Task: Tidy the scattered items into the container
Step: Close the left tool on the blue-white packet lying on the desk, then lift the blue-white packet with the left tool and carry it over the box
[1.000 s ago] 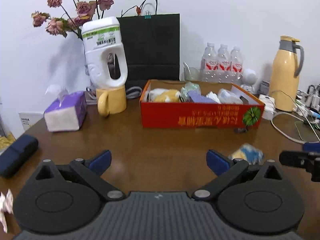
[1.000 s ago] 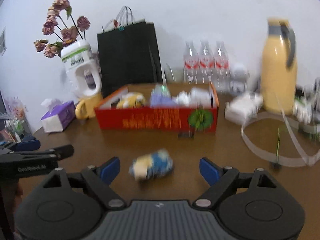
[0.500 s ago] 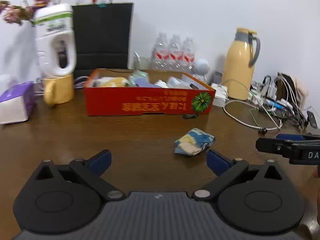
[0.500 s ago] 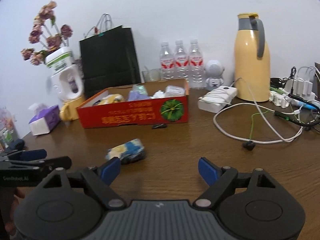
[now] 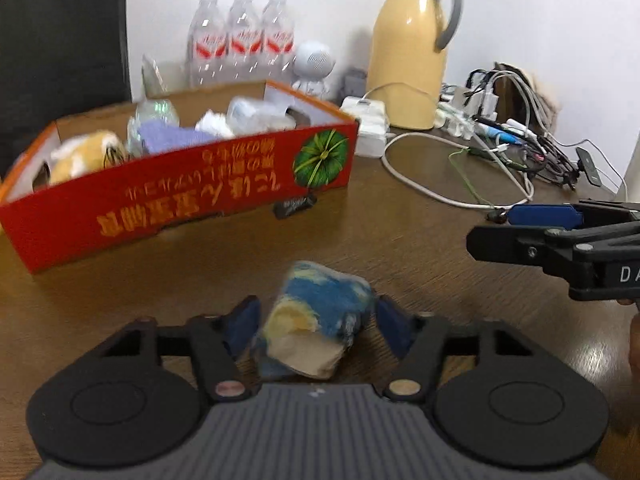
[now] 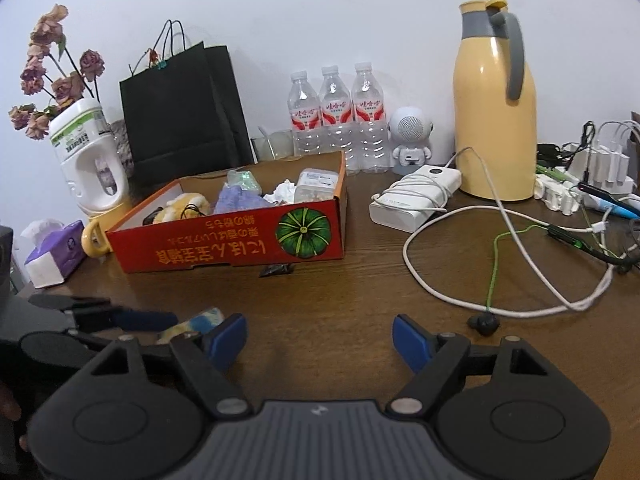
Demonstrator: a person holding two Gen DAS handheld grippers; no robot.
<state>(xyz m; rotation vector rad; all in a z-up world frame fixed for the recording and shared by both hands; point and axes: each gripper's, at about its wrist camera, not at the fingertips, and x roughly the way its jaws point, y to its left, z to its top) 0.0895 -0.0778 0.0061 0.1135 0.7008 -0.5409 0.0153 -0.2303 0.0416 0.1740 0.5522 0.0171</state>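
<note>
Box (image 6: pixel 224 248) holds plush, cloth, tissue; left gripper (image 5: pixel 312 320) closing round pouch (image 5: pixel 316 320); right gripper (image 6: pixel 320 334) apart, narrowing.

The left gripper (image 5: pixel 316 322), low in its own frame's centre, points downward, its jaws closing around a blue-and-yellow bundle (image 5: pixel 320 320) lying between the blue pads. The right gripper (image 6: pixel 320 338), bottom centre of its view, has wide jaws narrowing on nothing.
</note>
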